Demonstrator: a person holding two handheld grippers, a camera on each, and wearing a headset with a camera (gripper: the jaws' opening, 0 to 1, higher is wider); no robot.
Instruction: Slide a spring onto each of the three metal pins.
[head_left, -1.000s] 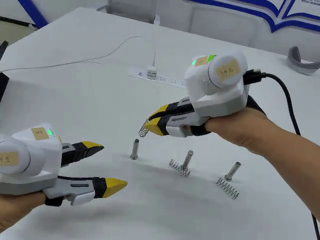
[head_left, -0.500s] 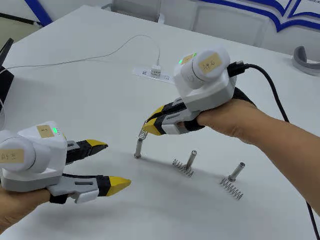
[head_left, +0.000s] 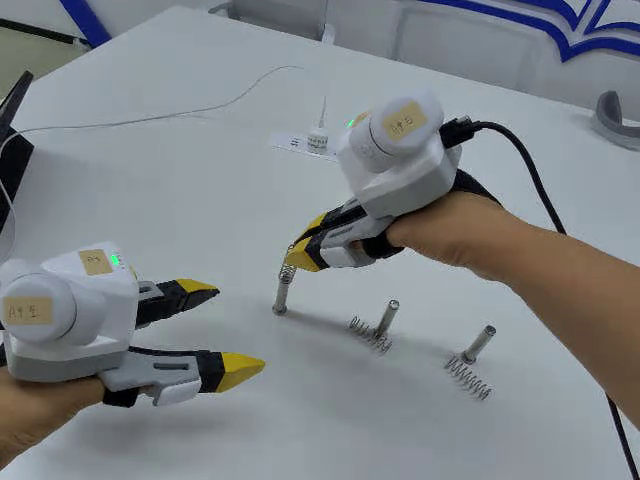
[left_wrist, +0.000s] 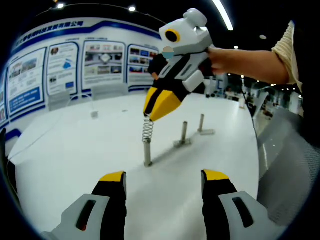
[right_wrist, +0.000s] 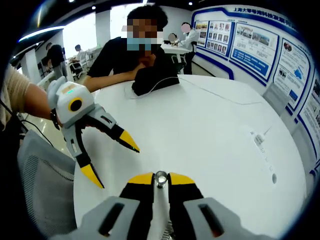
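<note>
Three metal pins stand on the white table: a left pin (head_left: 282, 298), a middle pin (head_left: 387, 317) and a right pin (head_left: 479, 344). My right gripper (head_left: 297, 253) is shut on a spring (head_left: 288, 272), whose lower end sits over the top of the left pin. From the left gripper view the spring (left_wrist: 147, 130) hangs from the yellow tips onto the pin (left_wrist: 148, 154). A second spring (head_left: 367, 334) lies at the middle pin's base, a third spring (head_left: 468, 378) by the right pin. My left gripper (head_left: 230, 330) is open at the lower left, nothing between its jaws.
A white power strip (head_left: 305, 143) with a thin cable (head_left: 150, 120) lies at the back of the table. A dark object (head_left: 12, 120) is at the left edge. A seated person (right_wrist: 142, 55) faces the table in the right gripper view.
My right gripper has come down and left with the spring, bringing its lower end from beside the left pin's top onto it. The left gripper has barely moved.
</note>
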